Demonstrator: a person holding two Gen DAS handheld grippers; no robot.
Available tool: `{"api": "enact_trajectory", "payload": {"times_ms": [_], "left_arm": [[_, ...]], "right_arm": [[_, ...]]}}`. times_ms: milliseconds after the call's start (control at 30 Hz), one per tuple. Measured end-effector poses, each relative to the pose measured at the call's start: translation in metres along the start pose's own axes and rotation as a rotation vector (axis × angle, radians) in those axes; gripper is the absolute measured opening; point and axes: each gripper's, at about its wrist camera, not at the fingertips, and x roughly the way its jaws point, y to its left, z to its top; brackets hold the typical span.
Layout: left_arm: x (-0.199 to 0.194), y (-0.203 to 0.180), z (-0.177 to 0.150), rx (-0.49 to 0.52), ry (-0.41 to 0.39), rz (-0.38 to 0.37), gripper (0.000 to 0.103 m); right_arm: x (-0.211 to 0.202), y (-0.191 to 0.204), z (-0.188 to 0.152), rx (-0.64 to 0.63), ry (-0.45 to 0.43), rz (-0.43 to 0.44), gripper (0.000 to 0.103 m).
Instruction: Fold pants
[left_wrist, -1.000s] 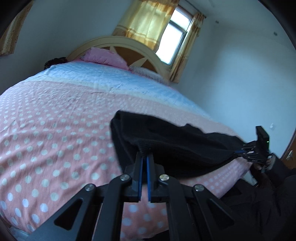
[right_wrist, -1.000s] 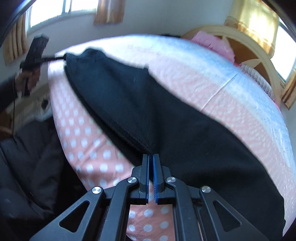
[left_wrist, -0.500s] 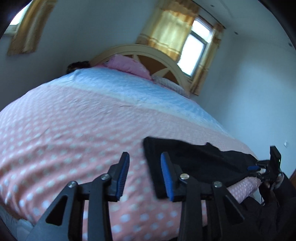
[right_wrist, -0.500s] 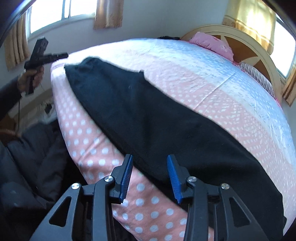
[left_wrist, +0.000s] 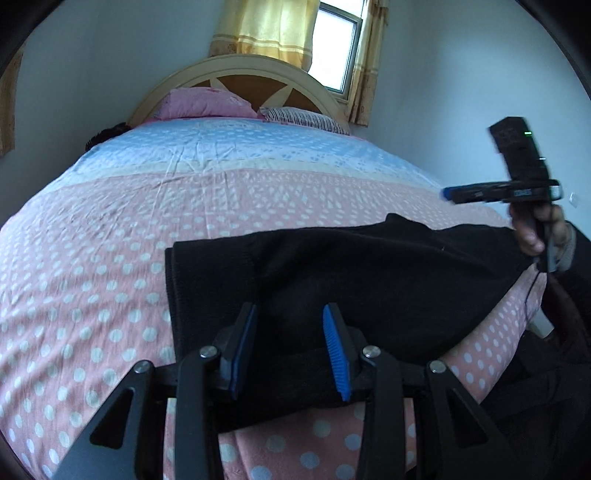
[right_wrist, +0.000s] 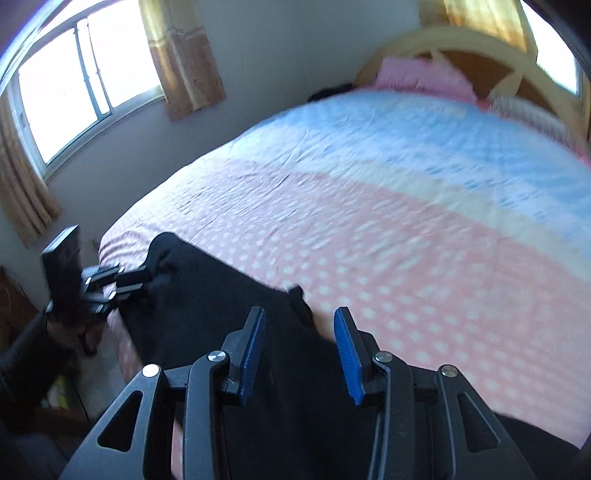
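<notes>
Both grippers released since a second ago; left gripper (left_wrist: 289, 345) jaws spread over black pants (left_wrist: 369, 280), flat at near bed (left_wrist: 110, 258) edge; right gripper (right_wrist: 300, 349) open, raised, hand (left_wrist: 535, 232) gripping handle.

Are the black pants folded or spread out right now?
Folded: the pants lie doubled on the bed, layered edges showing.

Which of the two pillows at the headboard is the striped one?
The flatter striped pillow, nearer the window. The plain pink pillow beside it, on the other side, is plumper and has no stripes.
</notes>
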Motion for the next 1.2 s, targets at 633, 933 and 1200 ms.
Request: {"api": "enact_trajectory", "payload": {"times_ms": [633,933,1200], "left_arm": [[-0.015,-0.002,-0.003,0.018,-0.046,0.039,0.05],[-0.008,0.024,-0.003,-0.051,-0.034,0.18,0.067],[-0.003,0.026,-0.006,-0.077,-0.008,0.209,0.074]], "right_arm": [[0.072,-0.007,0.005,0.116,0.099,-0.018,0.023],[-0.036,0.009,-0.044,-0.003,-0.007,-0.029,0.043],[-0.017,0.048,-0.13,-0.143,0.17,-0.025,0.044]]}}
